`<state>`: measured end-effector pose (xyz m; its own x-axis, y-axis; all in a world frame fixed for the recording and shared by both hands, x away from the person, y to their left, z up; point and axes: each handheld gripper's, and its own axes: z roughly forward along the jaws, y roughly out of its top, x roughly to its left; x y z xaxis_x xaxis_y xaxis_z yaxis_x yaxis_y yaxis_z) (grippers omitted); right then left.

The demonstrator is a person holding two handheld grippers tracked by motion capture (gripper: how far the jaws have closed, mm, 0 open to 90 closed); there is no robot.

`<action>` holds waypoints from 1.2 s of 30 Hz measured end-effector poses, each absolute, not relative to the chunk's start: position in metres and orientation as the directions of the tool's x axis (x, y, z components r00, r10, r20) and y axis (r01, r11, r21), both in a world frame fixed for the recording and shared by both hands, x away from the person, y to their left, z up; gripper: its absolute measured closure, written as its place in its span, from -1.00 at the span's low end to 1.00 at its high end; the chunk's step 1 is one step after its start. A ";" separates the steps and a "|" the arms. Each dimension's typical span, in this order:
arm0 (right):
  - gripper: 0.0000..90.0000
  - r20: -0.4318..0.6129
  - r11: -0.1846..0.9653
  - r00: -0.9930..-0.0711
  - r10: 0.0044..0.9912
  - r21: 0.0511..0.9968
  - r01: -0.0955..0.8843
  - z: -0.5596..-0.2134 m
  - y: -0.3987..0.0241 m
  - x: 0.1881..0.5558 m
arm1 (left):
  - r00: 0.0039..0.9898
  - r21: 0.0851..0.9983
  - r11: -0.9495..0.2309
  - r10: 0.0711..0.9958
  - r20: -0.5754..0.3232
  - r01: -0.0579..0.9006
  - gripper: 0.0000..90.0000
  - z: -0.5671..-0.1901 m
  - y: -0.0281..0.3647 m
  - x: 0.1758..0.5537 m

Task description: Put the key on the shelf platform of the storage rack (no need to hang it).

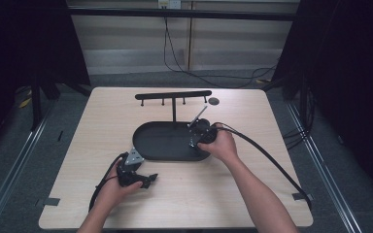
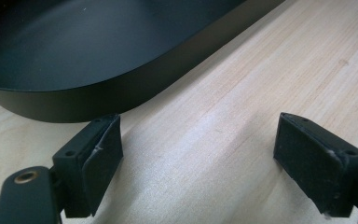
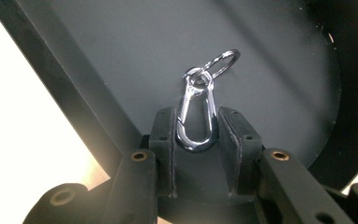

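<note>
A shiny metal snap hook (image 3: 196, 114) with a small ring on its far end is pinched between the pads of my right gripper (image 3: 196, 140), which is shut on it over the floor of the black oval tray (image 3: 270, 60). In the high view the right gripper (image 1: 197, 140) points down at the right end of the tray (image 1: 150, 141). My left gripper (image 2: 196, 158) rests low over the bare wooden table beside the tray's near wall (image 2: 98, 95), jaws wide open with nothing between them. In the high view the left gripper (image 1: 143, 179) lies just in front of the tray's left end.
A black T-shaped hanger rack (image 1: 173, 96) with small pegs rises from the tray's far side. A small dark disc (image 1: 213, 101) lies on the table behind it. The wooden table top (image 1: 223, 184) ends a short way past both hands; cables trail from each gripper.
</note>
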<state>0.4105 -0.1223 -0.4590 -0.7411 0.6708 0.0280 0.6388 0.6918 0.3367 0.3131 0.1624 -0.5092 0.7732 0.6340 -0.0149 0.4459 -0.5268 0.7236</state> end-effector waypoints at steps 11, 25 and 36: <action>0.50 0.026 0.690 -0.740 0.672 0.340 0.638 -0.461 -0.122 0.412 | 0.773 0.723 -0.528 0.634 -0.014 0.446 -0.66 -0.509 0.162 0.313; 0.47 0.036 0.682 -0.739 0.673 0.357 0.639 -0.461 -0.122 0.414 | 0.775 0.722 -0.528 0.632 -0.016 0.446 -0.66 -0.509 0.162 0.313; 0.06 0.030 0.671 -0.728 0.685 0.365 0.646 -0.458 -0.123 0.413 | 0.779 0.718 -0.538 0.627 -0.010 0.442 -0.66 -0.509 0.163 0.313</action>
<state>0.4131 -0.1234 -0.4583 -0.7282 0.6847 0.0295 0.6455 0.6709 0.3650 0.3131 0.1627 -0.5088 0.7792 0.6268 -0.0096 0.4415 -0.5378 0.7182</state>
